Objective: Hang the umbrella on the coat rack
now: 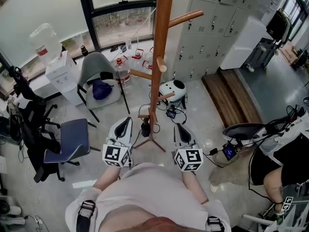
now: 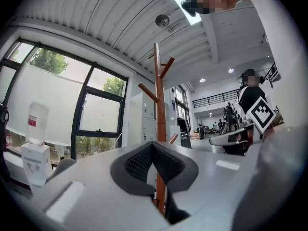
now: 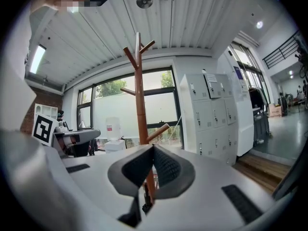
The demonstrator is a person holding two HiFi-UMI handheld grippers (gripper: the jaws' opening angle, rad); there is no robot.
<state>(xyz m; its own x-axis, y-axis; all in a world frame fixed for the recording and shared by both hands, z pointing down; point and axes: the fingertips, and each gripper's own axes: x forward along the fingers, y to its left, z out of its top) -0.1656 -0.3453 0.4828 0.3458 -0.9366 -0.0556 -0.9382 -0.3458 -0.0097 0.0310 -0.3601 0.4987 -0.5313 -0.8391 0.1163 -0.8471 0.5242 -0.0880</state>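
The wooden coat rack point(image 1: 159, 57) stands on the floor right in front of me, with pegs at several heights. A short black folded umbrella point(image 1: 145, 128) hangs beside the pole from the lowest peg point(image 1: 143, 116), low between my two grippers. My left gripper point(image 1: 128, 120) is to its left, shut and empty, apart from it. My right gripper point(image 1: 177, 126) is on the other side, also shut with nothing in it. In the left gripper view the closed pads point(image 2: 144, 160) meet before the pole point(image 2: 159, 105). In the right gripper view the umbrella point(image 3: 146, 207) shows dark below the shut jaws.
A grey chair point(image 1: 99, 76) and a blue office chair point(image 1: 72, 139) stand to the left, with a water dispenser point(image 1: 60, 66) by the window. Grey lockers point(image 1: 217, 18) and a wooden step point(image 1: 231, 95) are to the right. A white helmet point(image 1: 172, 90) and cables lie near the rack's base. A person sits at the right point(image 1: 285, 153).
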